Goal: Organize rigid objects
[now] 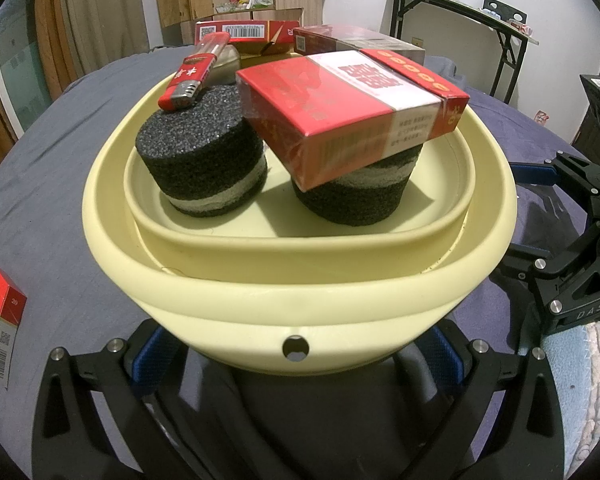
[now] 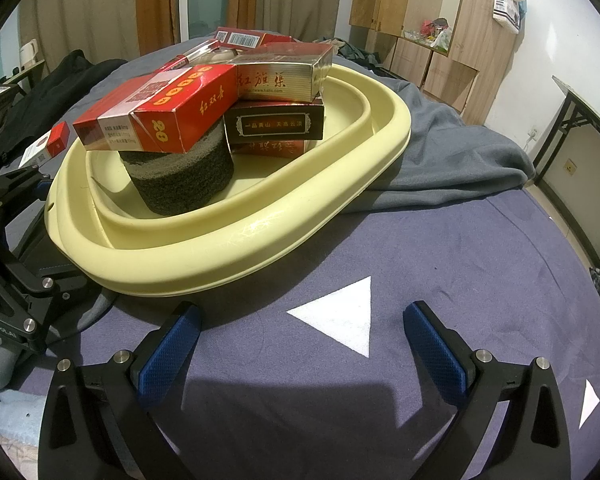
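Note:
A cream basin (image 1: pixel 300 300) (image 2: pixel 236 248) holds two black foam cylinders (image 1: pixel 202 156) (image 2: pixel 180 176). A red cigarette box (image 1: pixel 352 108) (image 2: pixel 160 112) lies tilted on the right cylinder. A red lighter (image 1: pixel 194 76) rests on the left cylinder. More boxes (image 2: pixel 278 76) are stacked at the basin's far side. My left gripper (image 1: pixel 300 344) is wide open with its fingers on either side of the basin's near end, under the rim. My right gripper (image 2: pixel 302 344) is open and empty over the blue cloth, just right of the basin.
A red and white cigarette box (image 1: pixel 0 328) (image 2: pixel 48 146) lies on the cloth left of the basin. A grey garment (image 2: pixel 452 152) lies behind the basin. A white triangle (image 2: pixel 340 316) marks the cloth. A folding table (image 1: pixel 460 16) stands at the back.

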